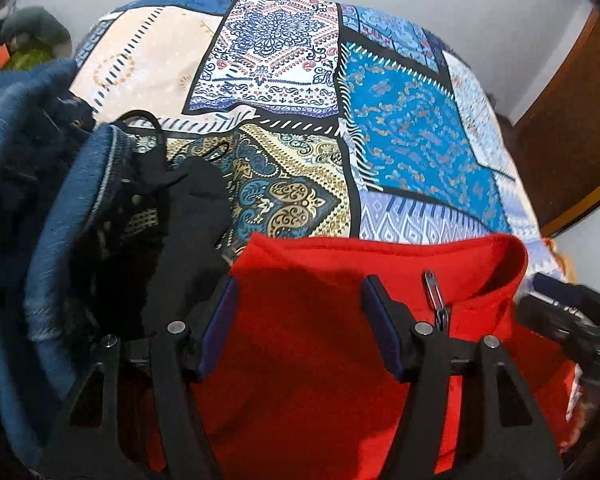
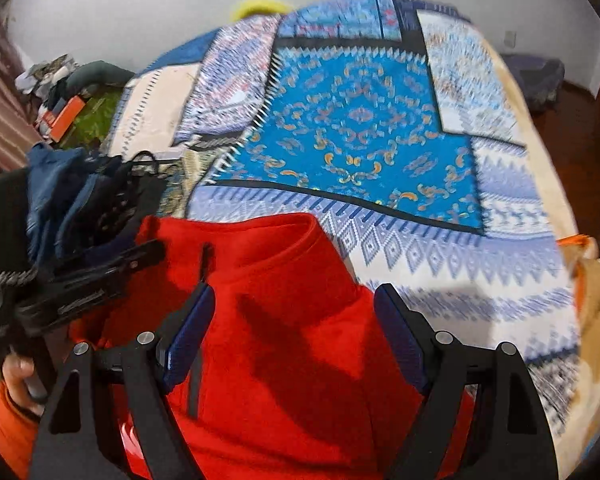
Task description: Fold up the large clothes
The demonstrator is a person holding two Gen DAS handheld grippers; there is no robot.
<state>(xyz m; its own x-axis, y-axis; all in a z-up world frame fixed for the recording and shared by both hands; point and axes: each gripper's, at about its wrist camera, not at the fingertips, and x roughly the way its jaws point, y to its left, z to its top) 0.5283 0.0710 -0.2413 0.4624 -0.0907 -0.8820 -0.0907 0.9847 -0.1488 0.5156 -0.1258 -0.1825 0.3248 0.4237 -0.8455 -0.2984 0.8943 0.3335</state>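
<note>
A red fleece garment (image 1: 320, 340) with a stand-up collar and a metal zip pull (image 1: 434, 296) lies at the 6 o'clock edge of the bed (image 1: 400, 140), which wears a blue patchwork cover. The left gripper (image 1: 300, 308) hangs over the fleece with jaws spread, nothing between them; the right gripper (image 2: 296, 320) likewise, jaws spread. At 9 o'clock sits a heap of denim and black clothes (image 1: 100, 208)

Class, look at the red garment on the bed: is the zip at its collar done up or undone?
Done up, as far as shown: on the red garment the zip pull sits just below the collar, whose edges meet. Lower down is hidden.
</note>
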